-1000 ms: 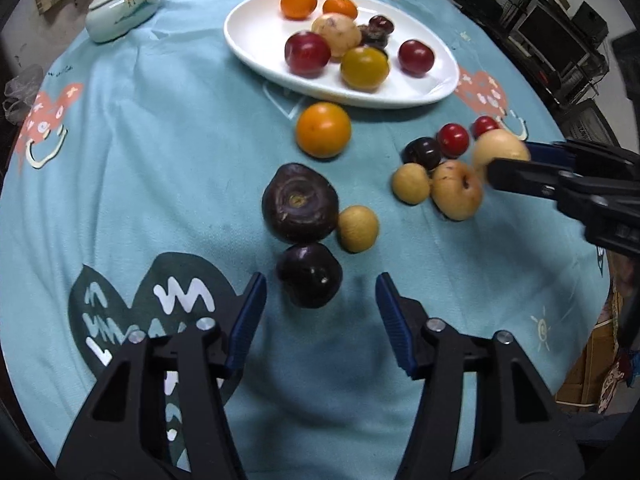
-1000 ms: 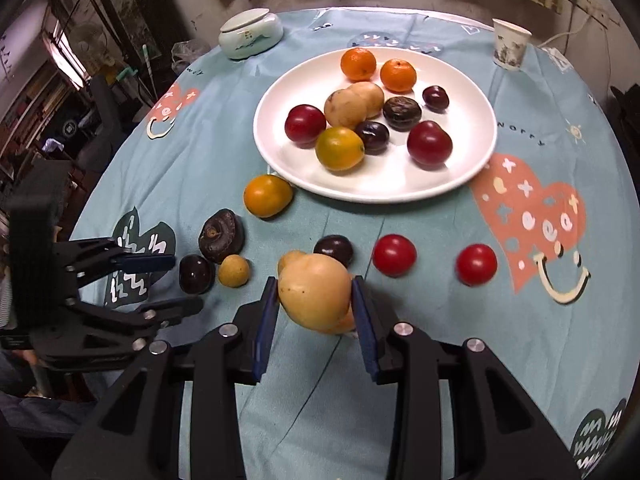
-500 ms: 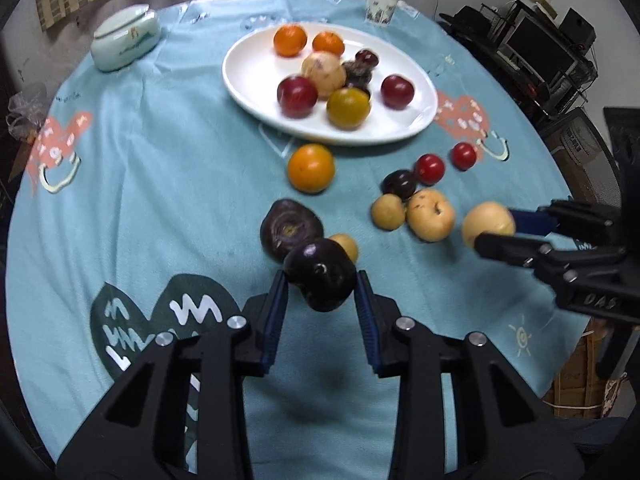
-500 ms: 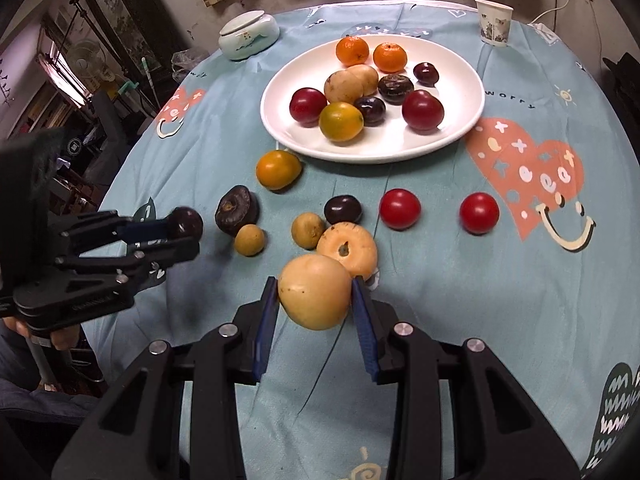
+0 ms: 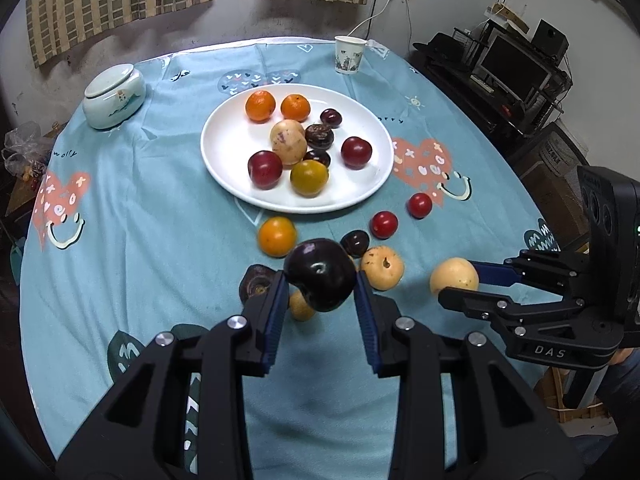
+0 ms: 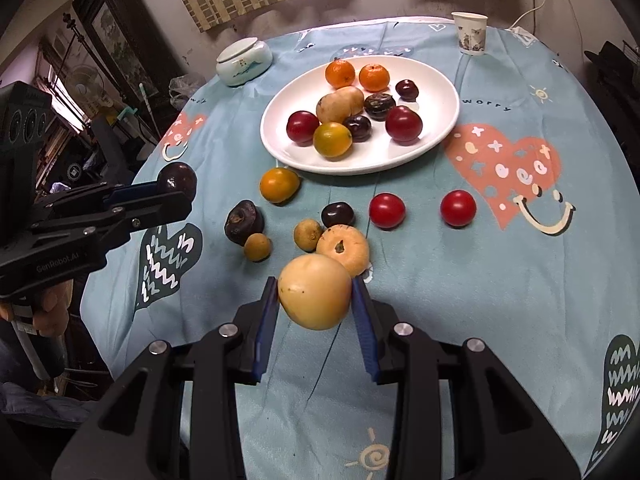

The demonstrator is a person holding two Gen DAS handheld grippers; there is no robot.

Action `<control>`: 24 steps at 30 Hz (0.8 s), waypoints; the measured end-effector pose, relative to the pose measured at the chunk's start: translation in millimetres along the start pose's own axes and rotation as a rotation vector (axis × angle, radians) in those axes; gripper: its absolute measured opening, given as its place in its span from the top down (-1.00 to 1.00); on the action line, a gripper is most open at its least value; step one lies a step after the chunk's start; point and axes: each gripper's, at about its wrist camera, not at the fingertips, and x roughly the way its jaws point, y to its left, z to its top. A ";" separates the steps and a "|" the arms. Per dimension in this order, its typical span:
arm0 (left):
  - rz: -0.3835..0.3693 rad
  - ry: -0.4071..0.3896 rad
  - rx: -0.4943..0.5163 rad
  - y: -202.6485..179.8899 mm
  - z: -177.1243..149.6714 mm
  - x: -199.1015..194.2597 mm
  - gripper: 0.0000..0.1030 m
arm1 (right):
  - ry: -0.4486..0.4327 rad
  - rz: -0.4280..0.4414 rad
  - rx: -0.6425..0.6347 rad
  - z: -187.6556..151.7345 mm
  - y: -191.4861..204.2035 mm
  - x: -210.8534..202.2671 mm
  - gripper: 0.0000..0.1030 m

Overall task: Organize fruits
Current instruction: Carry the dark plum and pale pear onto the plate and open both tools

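My left gripper (image 5: 320, 280) is shut on a dark purple plum (image 5: 321, 274) and holds it above the cloth. My right gripper (image 6: 314, 294) is shut on a pale yellow fruit (image 6: 315, 297), also lifted; it shows in the left wrist view (image 5: 454, 276) at the right. A white plate (image 5: 224, 168) at the table's middle holds several fruits. Loose on the cloth lie an orange (image 5: 277, 236), a dark wrinkled fruit (image 6: 243, 222), two small tan fruits (image 6: 258, 247), a tan apple-like fruit (image 6: 344, 249), a small dark plum (image 6: 337, 215) and two red fruits (image 6: 387, 210).
A lidded ceramic jar (image 5: 114, 96) stands at the back left and a paper cup (image 5: 349, 55) at the back. The round table has a blue patterned cloth (image 5: 140, 220). Shelves with electronics (image 5: 516, 68) stand beyond the right edge.
My left gripper closed on the dark plum and lifted it. Both grippers rose and pulled back from the table with their fruits.
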 end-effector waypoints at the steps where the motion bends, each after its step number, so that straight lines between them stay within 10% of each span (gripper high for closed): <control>1: 0.000 0.001 0.002 -0.3 1.4 0.5 0.34 | -0.004 0.001 0.004 -0.4 -1.2 -1.6 0.29; 24: 0.107 -0.028 0.058 -0.8 90.2 44.1 0.34 | -0.020 -0.030 0.026 46.2 -31.5 5.0 0.29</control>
